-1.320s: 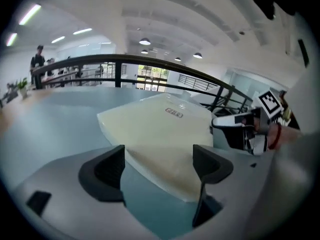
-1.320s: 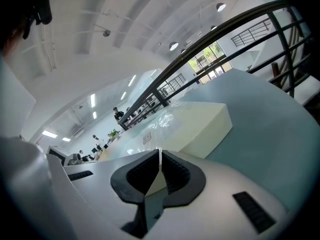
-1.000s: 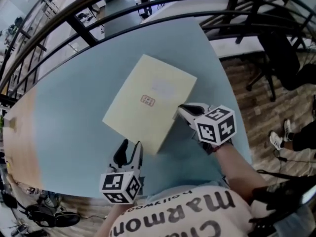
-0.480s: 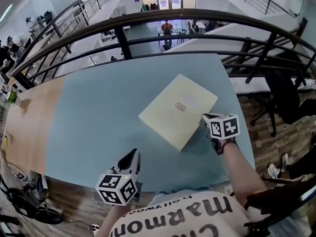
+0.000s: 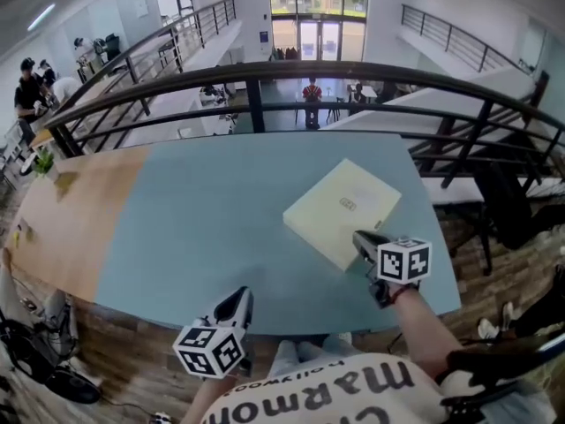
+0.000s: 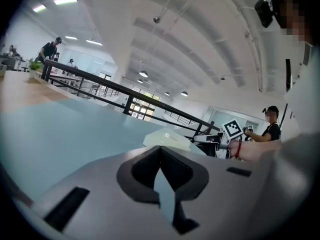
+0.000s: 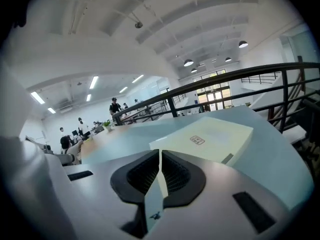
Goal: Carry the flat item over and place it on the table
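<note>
The flat item is a pale yellow box (image 5: 342, 210) lying flat on the blue table (image 5: 203, 228), toward its right side. My right gripper (image 5: 359, 237) is shut and empty, its tips just short of the box's near right edge. In the right gripper view the box (image 7: 210, 136) lies just beyond the closed jaws (image 7: 160, 156). My left gripper (image 5: 243, 297) hangs at the table's near edge, well left of the box, shut on nothing. In the left gripper view its jaws (image 6: 160, 151) meet, and the box (image 6: 167, 138) shows farther off.
A black railing (image 5: 265, 73) runs along the table's far edge. The table's left part is bare wood (image 5: 62, 219). An office chair (image 5: 512, 201) stands on the floor at the right. A person (image 5: 26, 82) stands far off at the left.
The left gripper's jaws, open a second ago, are now shut. The right gripper has come off the box's edge and drawn back. The head view has lifted, so the box looks farther away.
</note>
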A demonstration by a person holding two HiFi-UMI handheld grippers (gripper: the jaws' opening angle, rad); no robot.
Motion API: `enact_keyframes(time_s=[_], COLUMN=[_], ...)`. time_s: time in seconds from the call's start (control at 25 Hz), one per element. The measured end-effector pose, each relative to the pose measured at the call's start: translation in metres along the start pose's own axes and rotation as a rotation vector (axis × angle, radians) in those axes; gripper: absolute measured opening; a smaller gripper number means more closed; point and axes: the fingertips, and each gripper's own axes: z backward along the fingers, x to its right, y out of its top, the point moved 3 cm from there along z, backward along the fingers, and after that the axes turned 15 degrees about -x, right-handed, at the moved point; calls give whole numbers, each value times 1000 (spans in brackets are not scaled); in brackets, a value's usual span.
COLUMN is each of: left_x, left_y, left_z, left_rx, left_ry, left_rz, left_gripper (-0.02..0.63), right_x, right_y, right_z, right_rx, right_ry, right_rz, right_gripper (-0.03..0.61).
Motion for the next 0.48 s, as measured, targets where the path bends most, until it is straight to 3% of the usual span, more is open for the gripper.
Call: enact_keyframes(time_s=[0.28, 0.48], left_x=[-23, -30], left_y=[-28, -44], left_z=[47, 65], left_rx=[4, -6], left_ry=[-6, -12], left_rz=[6, -2], left_gripper=[2, 2], right_x=[-59, -77], right_y=[-23, -44], right_z=[15, 30], right_rx=[32, 71], right_ry=[-74, -82], right_rz=[68, 53], right_gripper=[41, 35])
